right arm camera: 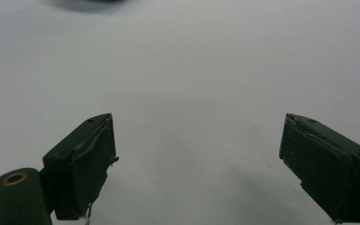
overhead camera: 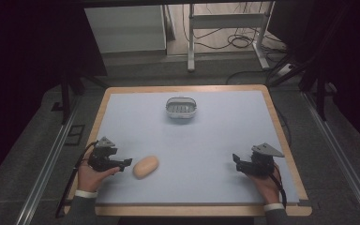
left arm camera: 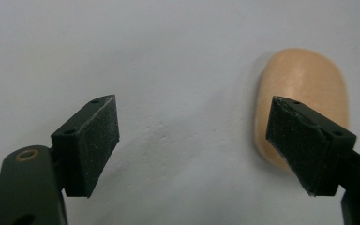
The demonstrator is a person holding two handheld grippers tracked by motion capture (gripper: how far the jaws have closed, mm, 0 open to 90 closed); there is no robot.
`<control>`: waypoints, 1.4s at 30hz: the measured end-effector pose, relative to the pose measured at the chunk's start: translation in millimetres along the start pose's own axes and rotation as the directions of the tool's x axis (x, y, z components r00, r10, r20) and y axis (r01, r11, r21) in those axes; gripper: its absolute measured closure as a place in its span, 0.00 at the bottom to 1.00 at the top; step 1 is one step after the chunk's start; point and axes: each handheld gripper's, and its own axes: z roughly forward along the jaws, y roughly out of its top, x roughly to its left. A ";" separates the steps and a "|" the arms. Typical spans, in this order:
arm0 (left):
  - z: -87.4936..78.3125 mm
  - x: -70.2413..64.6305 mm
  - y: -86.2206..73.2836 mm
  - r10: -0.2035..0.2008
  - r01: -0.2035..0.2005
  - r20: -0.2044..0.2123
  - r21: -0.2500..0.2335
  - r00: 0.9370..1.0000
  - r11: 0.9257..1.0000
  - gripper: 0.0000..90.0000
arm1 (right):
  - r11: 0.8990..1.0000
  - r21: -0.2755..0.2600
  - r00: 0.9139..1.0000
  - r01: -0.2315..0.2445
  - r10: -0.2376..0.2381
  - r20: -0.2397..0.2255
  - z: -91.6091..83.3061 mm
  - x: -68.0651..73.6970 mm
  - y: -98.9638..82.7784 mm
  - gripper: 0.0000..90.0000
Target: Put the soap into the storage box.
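Observation:
A tan oval bread roll (overhead camera: 146,167) lies on the pale blue mat near the front left. My left gripper (overhead camera: 125,162) rests just left of it, jaws wide open, with nothing between them. In the left gripper view the roll (left arm camera: 304,89) sits behind the right-hand pad (left arm camera: 304,140), off to the side of the gap, and my left gripper (left arm camera: 194,140) has bare mat between its pads. My right gripper (overhead camera: 236,160) sits on the mat at the front right, open and holding nothing. In the right gripper view my right gripper (right arm camera: 197,164) has bare mat between its pads.
A small white basket-like container (overhead camera: 181,108) stands at the back middle of the mat (overhead camera: 201,140). A wooden rim (overhead camera: 281,136) borders the table. Beyond the far edge are a white cabinet, desk legs and cables on the floor.

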 end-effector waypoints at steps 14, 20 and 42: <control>-1.8 1.5 5.6 0.001 -0.001 -0.009 -0.006 1.000 1.000 0.20 | 0.998 -0.035 0.998 -0.060 0.059 -0.019 -4.3 -5.7 -2.1 0.13; -9.6 -1.6 9.4 -0.017 0.017 0.004 -0.010 1.000 1.000 0.21 | 0.997 -0.030 0.997 -0.069 0.068 -0.034 -3.8 -6.8 -1.9 0.13; -14.1 -30.9 39.0 0.119 -0.119 0.016 0.054 0.993 0.991 0.19 | 0.996 -0.031 0.996 -0.086 0.085 -0.031 -4.3 -8.2 -2.2 0.13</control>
